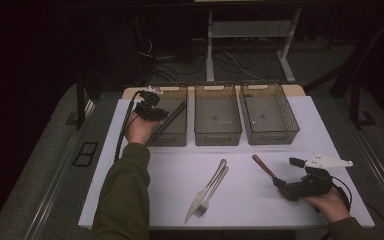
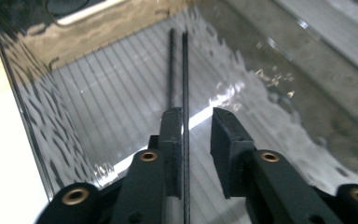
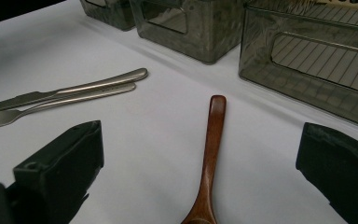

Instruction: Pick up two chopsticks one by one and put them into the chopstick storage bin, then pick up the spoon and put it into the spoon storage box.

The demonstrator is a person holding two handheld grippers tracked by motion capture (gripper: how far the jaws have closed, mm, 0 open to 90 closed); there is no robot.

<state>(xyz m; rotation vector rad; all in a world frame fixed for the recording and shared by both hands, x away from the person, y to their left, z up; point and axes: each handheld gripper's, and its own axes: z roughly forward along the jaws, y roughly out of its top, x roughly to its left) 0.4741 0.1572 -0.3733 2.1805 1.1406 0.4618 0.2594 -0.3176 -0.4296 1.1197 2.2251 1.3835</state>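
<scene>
Black chopsticks (image 2: 184,79) already lie in the leftmost bin (image 1: 176,136) at the counter's far edge; the middle bin (image 1: 218,134) and right bin (image 1: 272,135) look empty; knife (image 1: 205,191), fork (image 1: 213,192) and wooden spoon (image 3: 210,154) wait on the white counter (image 1: 170,175), so sorting seems barely begun; the left hand-held gripper (image 2: 196,122) is slightly parted inside that bin, one chopstick running loose between its jaws; the right hand-held gripper (image 3: 198,163) gapes wide astride the spoon, gripping nothing.

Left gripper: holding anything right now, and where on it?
Nothing held. The left gripper has its jaws apart; the black chopsticks lie in the left bin, one along a jaw.
</scene>
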